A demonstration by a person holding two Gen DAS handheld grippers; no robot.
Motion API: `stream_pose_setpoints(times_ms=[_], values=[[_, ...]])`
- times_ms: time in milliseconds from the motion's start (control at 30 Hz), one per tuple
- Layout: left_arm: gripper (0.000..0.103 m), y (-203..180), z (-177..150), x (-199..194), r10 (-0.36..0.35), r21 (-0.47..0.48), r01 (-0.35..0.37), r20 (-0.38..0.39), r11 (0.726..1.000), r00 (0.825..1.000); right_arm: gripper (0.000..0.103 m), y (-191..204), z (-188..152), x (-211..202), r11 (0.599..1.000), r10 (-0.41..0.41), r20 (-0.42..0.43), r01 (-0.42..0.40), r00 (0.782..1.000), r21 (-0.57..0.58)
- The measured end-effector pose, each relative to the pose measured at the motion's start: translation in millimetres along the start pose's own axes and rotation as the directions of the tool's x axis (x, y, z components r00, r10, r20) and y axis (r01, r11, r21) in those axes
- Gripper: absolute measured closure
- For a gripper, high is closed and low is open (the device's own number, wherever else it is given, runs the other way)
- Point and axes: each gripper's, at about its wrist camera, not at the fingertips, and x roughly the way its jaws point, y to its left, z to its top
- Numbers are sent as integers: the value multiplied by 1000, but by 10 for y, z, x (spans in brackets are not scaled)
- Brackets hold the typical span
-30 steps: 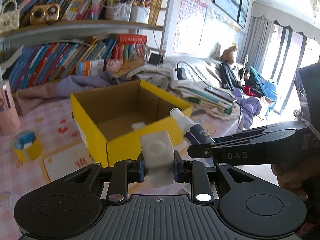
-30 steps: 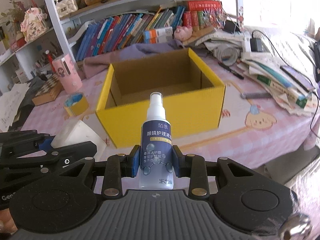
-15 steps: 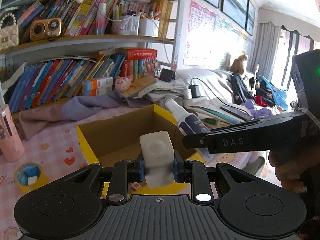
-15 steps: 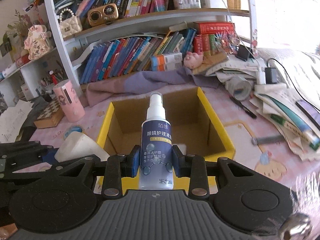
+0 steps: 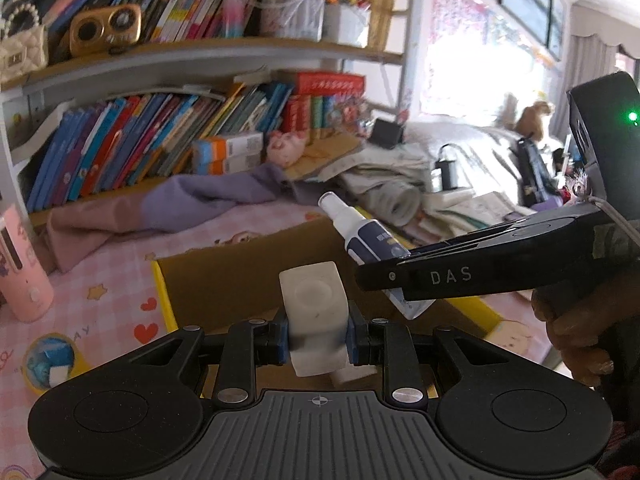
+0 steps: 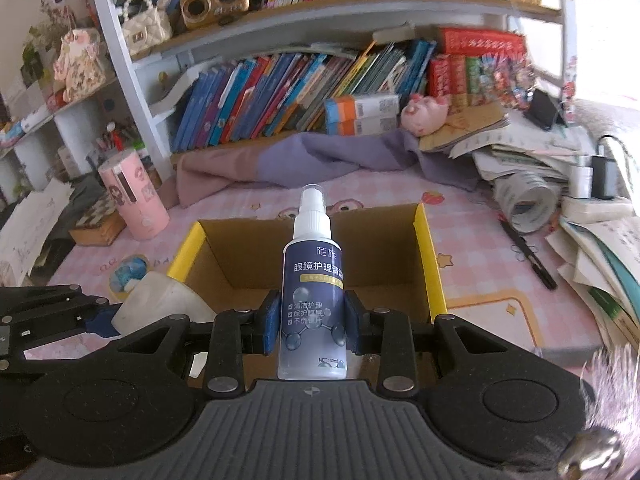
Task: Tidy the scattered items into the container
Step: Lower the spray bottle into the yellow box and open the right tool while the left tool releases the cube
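Box [image 6: 425, 256] is sitting under both loads: you're pinching spray bottle [image 6: 314, 300] and white block [image 5: 316, 312], ready for dropping in.

- The box [image 6: 312, 256] is plain brown corrugated cardboard inside, matt, with yellow outer faces.
- The spray bottle [image 6: 314, 300] is smooth plastic, with a glossy navy label and a clear cap.
- The white block [image 5: 316, 316] looks like matt, faintly scuffed plastic (possibly rubber).
- The left gripper [image 5: 316, 340] and right gripper [image 6: 312, 324] are matt black plastic with blue pads and bright metal rivets.
- The tablecloth [image 6: 480, 248] is pink and smooth.
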Motion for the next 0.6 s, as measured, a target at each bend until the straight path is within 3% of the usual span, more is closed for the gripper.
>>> stream_pose_setpoints(times_ms=[333, 600], values=[[78, -29, -12, 525, 112, 16, -111, -112, 994, 987, 73, -99, 177, 673, 977, 70, -165, -101, 984, -187], [78, -92, -79, 722, 159, 39, -154, -208, 987, 965, 73, -50, 238, 1106, 937, 85, -295, -178, 952, -302]])
